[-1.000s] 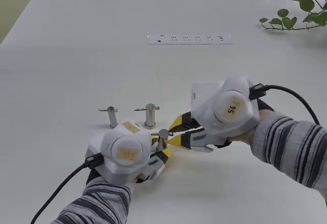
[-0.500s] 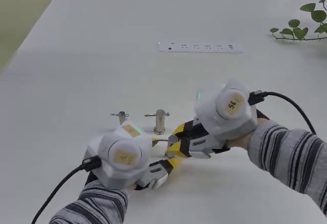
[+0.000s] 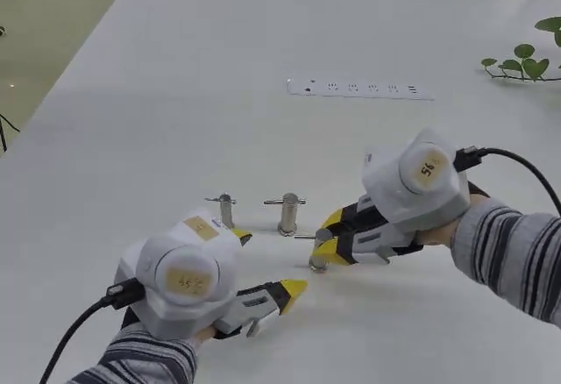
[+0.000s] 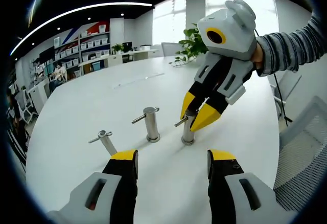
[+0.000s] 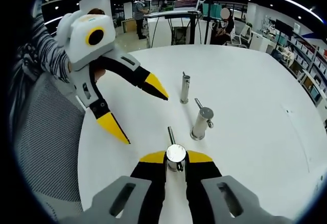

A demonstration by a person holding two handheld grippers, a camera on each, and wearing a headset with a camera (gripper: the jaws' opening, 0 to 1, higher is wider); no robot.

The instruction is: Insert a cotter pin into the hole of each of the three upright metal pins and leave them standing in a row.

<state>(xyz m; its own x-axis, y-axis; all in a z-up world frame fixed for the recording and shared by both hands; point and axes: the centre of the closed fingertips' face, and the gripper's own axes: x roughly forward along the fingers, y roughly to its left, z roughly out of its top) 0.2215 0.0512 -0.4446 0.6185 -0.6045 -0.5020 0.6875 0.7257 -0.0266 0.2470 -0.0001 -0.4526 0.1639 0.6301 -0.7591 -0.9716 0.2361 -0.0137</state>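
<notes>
Gripping the right pin [image 3: 319, 254] in the right tool [image 3: 329, 236], with jaws closed on the shaft just under the head; probably to keep it upright and steady, with its cotter [image 3: 304, 237] poking out to the left through the hole. Holding nothing in the left tool [image 3: 267, 263], with jaws wide apart, on the near side of the table [image 3: 175, 95], tips aimed toward the row, apparently standing clear of it. Standing to the left, in a slightly slanted row: middle pin [image 3: 288, 215] and left pin [image 3: 226, 212], both upright on the table with a cotter crosswise near the top, apart from both tools. Judging by that, close to the end of the task, with only release of the right pin left. Reading the labels: round yellow sticker [image 3: 428, 169] on the right tool with what looks like "56"; similar one on the left tool, digits too blurred. Far across the table, a power strip [image 3: 359, 89] with no legible writing.
</notes>
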